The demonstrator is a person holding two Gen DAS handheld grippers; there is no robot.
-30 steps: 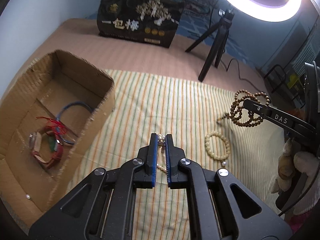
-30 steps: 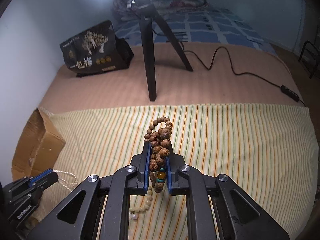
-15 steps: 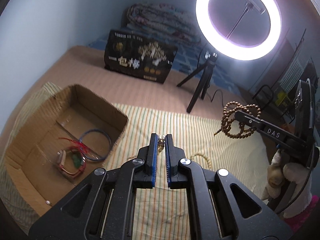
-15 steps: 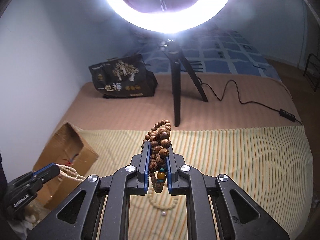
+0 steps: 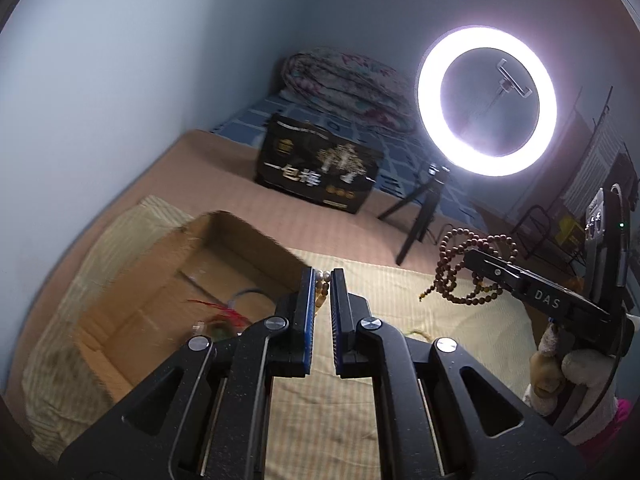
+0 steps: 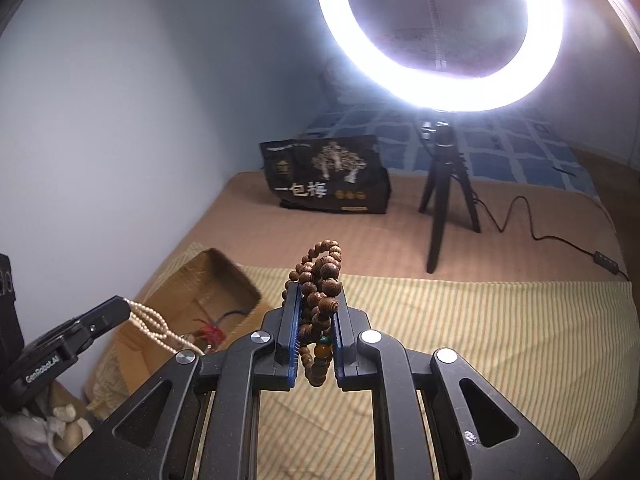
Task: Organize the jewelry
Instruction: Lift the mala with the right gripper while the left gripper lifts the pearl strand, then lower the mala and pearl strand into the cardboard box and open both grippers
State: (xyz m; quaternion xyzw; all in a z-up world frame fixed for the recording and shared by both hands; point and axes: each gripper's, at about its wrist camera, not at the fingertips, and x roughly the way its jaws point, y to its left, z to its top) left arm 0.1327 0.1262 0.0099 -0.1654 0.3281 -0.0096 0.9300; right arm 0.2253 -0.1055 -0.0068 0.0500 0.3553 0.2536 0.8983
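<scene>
The pearl strand (image 6: pixel 154 322) hangs in looped lines from the tips of the left gripper (image 5: pixel 322 280), whose jaws are clenched on it; in the left wrist view only a few pale beads show between the blue pads. Seen from the right wrist view, the strand droops just over the near rim of the cardboard box (image 5: pixel 160 280), which stands at the left edge of the striped cloth (image 6: pixel 480 340) with its open top upward and its long axis running away from the viewer toward the far wall. The box already holds a blue loop and a red-tasselled piece, both blurred. The left gripper is judged the nearer to the opening: the box lies ahead of it and slightly to its left, below the fingertips, so a short forward and downward carry should bring the strand inside. The wooden bead string (image 6: pixel 320 292) is bunched upright between the pads of the right gripper (image 6: pixel 316 300), clenched on it, with loops dangling free in the left wrist view. This gripper hangs over the middle of the cloth, well apart from the box, which lies to its left. A ring light (image 6: pixel 440 32) on a tripod stands beyond the cloth's far edge.
</scene>
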